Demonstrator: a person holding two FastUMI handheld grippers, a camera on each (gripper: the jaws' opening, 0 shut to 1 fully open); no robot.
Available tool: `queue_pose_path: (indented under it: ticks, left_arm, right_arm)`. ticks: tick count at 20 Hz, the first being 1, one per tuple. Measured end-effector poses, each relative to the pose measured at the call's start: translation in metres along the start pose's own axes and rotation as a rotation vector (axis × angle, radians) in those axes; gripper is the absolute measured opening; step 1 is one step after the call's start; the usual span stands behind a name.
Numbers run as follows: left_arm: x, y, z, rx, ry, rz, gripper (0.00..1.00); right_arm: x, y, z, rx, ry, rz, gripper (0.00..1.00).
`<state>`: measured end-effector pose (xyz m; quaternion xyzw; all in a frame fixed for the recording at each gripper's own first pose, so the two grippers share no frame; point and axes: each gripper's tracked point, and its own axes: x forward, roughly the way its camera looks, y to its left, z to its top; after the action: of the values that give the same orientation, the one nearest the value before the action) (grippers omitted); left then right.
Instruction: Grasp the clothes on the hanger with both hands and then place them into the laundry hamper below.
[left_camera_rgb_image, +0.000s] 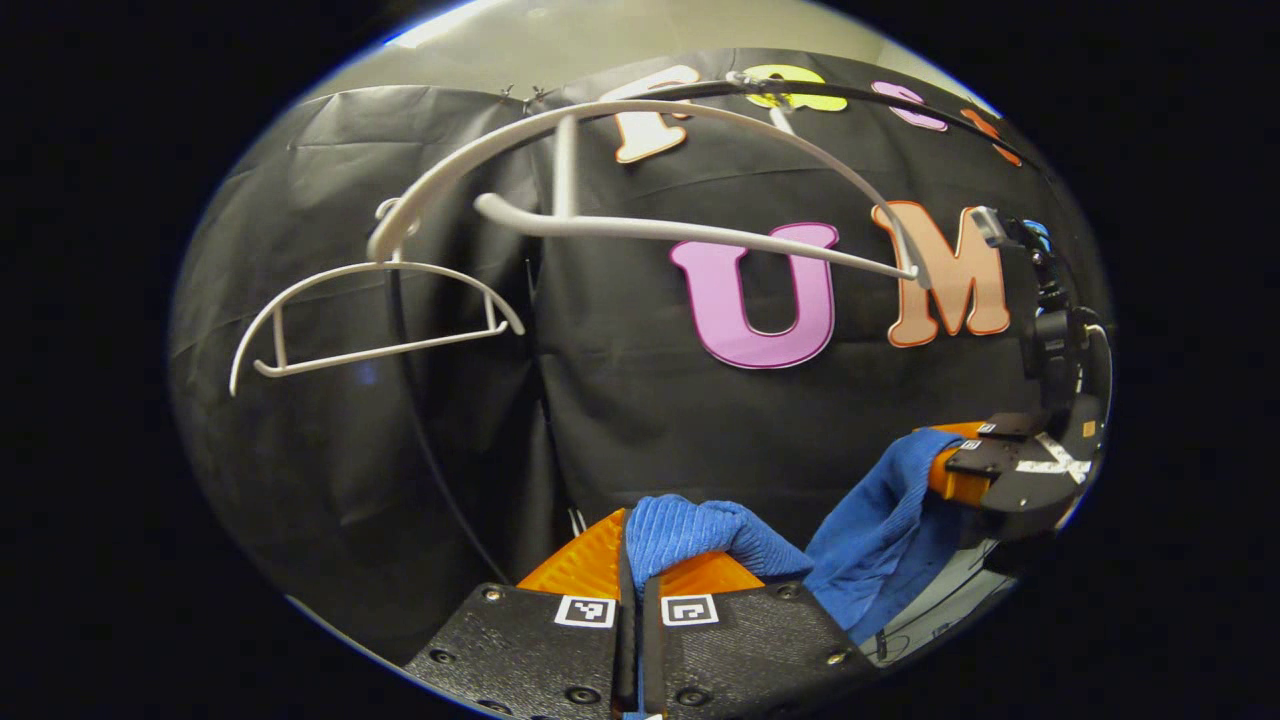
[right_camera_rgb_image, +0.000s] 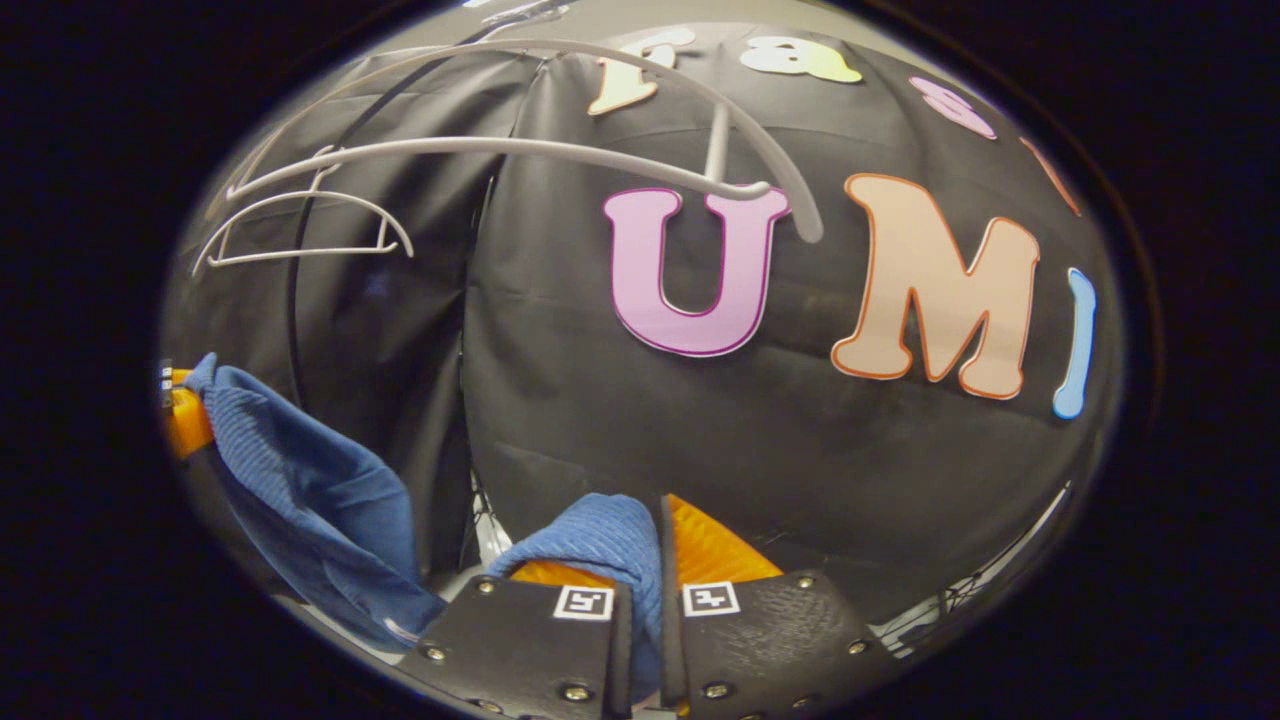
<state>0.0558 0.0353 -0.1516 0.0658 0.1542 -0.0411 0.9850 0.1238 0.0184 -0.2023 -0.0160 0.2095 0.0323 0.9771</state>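
backdrop: black cloth wall (left_camera_rgb_image: 620, 400) hangs behind everything.
hangers: two bare white hangers, a near one (left_camera_rgb_image: 700, 235) overhead and a far one (left_camera_rgb_image: 375, 320) off to the side.
garment: blue ribbed garment (left_camera_rgb_image: 880, 540) is off the hanger, slung low between both grippers.
left gripper (left_camera_rgb_image: 632, 570): orange fingers clenched on a fold of the garment.
right gripper (right_camera_rgb_image: 655, 560): clamped on another bunch of the cloth; from the left gripper view it sits at the far edge.
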Motion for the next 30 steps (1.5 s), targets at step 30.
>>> queue_pose_path:
  ticks: [30]
  left_arm:
    - [0.017, -0.065, -0.173, 0.087, 0.383, -0.21, 0.03]
  right_arm:
    - [-0.015, 0.036, -0.182, -0.029, 0.377, 0.101, 0.12]
